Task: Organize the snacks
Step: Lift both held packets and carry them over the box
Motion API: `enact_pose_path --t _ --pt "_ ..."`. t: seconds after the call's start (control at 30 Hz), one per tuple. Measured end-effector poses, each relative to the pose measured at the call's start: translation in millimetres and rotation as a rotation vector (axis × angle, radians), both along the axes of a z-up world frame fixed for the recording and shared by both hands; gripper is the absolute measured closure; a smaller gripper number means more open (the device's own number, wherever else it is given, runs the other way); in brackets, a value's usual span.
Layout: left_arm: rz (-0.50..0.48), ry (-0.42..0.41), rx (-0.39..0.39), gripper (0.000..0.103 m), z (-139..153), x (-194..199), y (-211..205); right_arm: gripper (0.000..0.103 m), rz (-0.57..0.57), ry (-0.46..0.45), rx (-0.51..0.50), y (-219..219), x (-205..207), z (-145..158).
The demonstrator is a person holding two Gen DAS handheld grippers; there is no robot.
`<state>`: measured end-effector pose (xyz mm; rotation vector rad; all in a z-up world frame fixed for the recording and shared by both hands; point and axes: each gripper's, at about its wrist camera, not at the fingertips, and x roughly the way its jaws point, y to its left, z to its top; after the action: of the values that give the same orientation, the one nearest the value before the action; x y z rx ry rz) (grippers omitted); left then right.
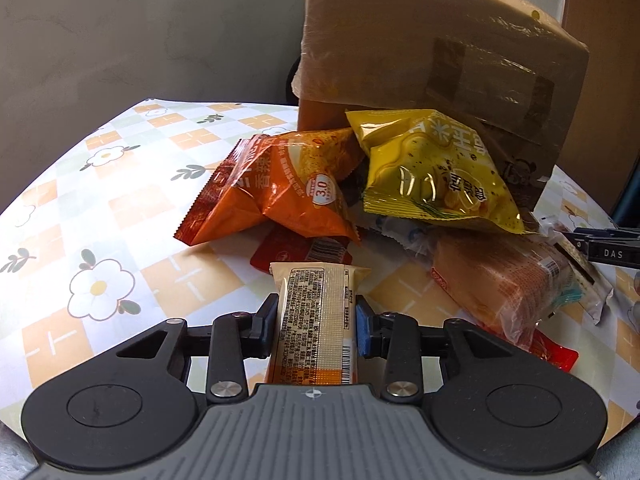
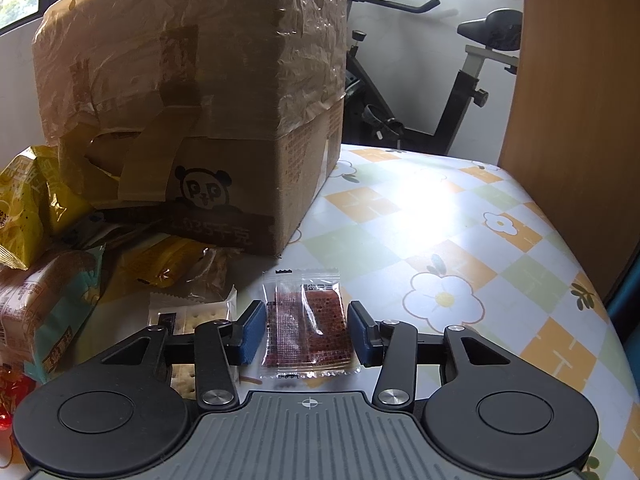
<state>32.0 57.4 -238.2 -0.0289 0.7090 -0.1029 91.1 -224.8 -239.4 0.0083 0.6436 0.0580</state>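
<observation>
Left gripper (image 1: 316, 322) at bottom centre clamps a beige snack bar (image 1: 320, 320) between its pads, just below the pile mid-frame: cardboard box (image 1: 440, 60), orange chip bag (image 1: 276, 192), yellow chip bag (image 1: 436, 172), bread pack (image 1: 500, 280). Right gripper (image 2: 307, 332), jaws apart, straddles a clear sachet (image 2: 306, 320) flat on the tablecloth (image 2: 460, 220), pads not touching. Risk: slick flat sachet slips out or crumples on closing; bar could snag the pile.

Both wrist views look down closely, sharing the cardboard box (image 1: 440, 52).
</observation>
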Motion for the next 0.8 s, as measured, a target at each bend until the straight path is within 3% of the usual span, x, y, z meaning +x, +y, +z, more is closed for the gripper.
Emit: enact_pose_path --t 0.8 --pt "0.103 -0.063 0.004 0.063 15.2 -4.0 10.7 0.064 -0.056 -0.111 0.032 -7.9 -17.3 6.2"
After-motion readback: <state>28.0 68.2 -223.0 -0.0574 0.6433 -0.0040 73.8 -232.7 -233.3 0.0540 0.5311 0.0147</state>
